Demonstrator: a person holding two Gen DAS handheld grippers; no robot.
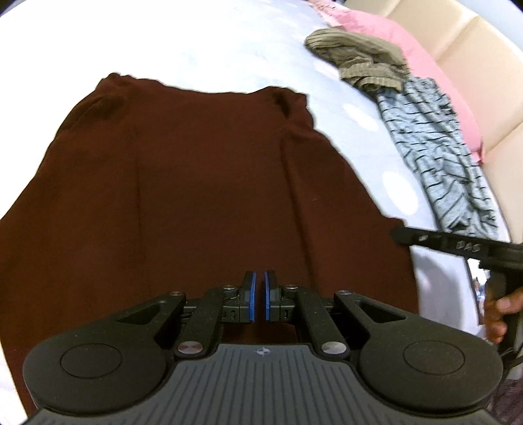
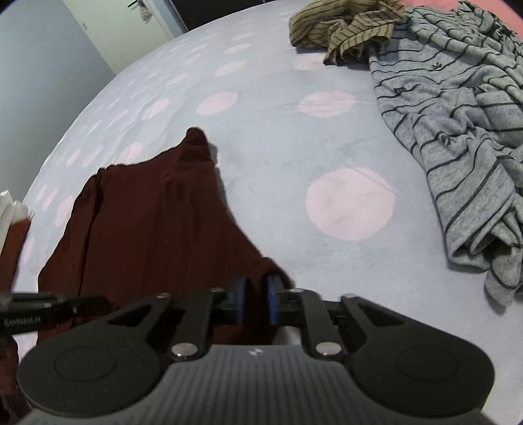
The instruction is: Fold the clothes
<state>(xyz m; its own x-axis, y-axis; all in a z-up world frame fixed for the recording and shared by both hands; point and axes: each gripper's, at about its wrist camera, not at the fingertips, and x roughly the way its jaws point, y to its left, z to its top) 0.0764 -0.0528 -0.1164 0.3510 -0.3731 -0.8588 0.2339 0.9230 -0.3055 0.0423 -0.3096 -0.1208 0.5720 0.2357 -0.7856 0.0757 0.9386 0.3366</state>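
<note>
Left gripper (image 1: 260, 296) is closed over the dark red cloth (image 1: 183, 183), its blue pads almost touching; I cannot tell if cloth is pinched between them. That cloth lies spread flat on the dotted bed (image 2: 327, 157). Right gripper (image 2: 256, 299) is closed on the cloth's near right corner. Farther right lie a tan striped cloth (image 2: 343, 29) and a grey striped one (image 2: 457, 130).

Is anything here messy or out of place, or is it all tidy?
Mostly tidy: the maroon garment lies spread on the dotted bedsheet. What stands out is the far side, where a grey striped garment and an olive striped one lie crumpled in a loose heap, overlapping each other rather than folded.
</note>
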